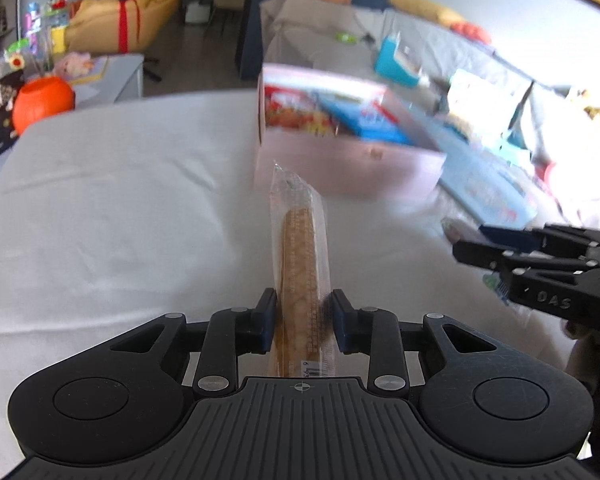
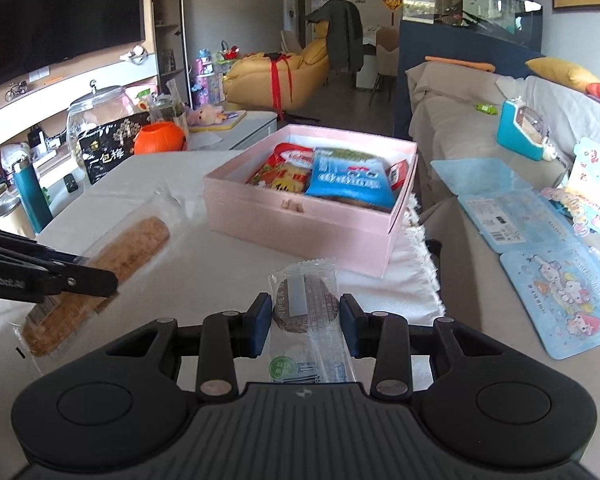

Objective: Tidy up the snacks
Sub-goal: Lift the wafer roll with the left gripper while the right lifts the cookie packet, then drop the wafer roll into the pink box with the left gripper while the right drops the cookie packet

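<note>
A pink box point(image 2: 300, 216) with several snack packs inside stands on the white-covered table; it also shows blurred in the left wrist view point(image 1: 340, 164). My left gripper point(image 1: 304, 316) is shut on a long brown biscuit bar in clear wrap point(image 1: 300, 256), held edge-up and pointing at the box. The bar also shows in the right wrist view point(image 2: 112, 264) with the left gripper's fingers point(image 2: 84, 276) on it. My right gripper point(image 2: 305, 322) holds a round dark cookie in clear wrap point(image 2: 304, 304) between its pads, in front of the box. The right gripper shows at the right of the left wrist view point(image 1: 476, 248).
An orange pumpkin pot point(image 2: 160, 138) and a black snack bag point(image 2: 108, 148) sit at the table's far left. Blue cartoon packets point(image 2: 556, 296) lie on the grey sofa to the right. A teal bottle point(image 2: 30, 196) and glass jars stand on the left.
</note>
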The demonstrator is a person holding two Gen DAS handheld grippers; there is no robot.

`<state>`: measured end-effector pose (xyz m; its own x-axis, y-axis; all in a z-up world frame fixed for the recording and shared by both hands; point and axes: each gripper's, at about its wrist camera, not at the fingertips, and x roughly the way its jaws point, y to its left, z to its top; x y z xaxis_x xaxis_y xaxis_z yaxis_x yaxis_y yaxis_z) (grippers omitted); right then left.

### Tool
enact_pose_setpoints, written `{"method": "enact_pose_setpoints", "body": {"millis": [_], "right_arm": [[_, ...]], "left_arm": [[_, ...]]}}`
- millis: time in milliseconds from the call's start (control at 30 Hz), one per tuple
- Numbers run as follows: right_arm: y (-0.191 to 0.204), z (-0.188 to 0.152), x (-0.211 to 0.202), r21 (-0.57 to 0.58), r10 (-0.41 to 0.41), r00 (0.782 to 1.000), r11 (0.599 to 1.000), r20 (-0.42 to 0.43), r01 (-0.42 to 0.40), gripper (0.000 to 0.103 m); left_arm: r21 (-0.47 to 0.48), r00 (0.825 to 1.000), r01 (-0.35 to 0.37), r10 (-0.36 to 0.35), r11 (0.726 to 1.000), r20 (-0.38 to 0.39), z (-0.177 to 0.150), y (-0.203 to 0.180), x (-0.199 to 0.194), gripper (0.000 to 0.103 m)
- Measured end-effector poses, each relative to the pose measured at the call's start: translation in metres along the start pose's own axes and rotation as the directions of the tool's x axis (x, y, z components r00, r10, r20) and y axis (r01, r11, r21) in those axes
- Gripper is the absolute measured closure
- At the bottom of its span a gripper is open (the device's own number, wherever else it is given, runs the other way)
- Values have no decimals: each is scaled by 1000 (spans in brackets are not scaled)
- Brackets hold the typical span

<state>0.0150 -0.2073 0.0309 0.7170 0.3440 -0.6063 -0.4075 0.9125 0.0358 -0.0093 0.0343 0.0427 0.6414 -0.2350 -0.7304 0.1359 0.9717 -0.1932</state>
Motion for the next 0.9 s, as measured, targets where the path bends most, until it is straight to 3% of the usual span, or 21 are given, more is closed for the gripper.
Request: {"method": "enact_pose_setpoints", "body": {"millis": [233, 633, 767, 900], "right_arm": [[4, -8, 4, 6, 32, 999, 999, -16, -32, 66], [-2, -15, 13, 30, 36, 999, 999, -36, -35, 66], [-5, -15, 13, 38, 30, 999, 999, -36, -28, 66], [-10, 8, -1, 42, 22, 999, 999, 35, -24, 66]], "left_arm": [[1, 998, 20, -20, 1000, -64, -5, -3, 19, 69], [7, 997, 11, -10, 1000, -72, -1, 0, 34, 67], [-20, 998, 56, -57, 998, -11, 2, 1, 24, 69], [-31, 977, 128, -121, 991, 174, 35, 4, -7, 70]]}}
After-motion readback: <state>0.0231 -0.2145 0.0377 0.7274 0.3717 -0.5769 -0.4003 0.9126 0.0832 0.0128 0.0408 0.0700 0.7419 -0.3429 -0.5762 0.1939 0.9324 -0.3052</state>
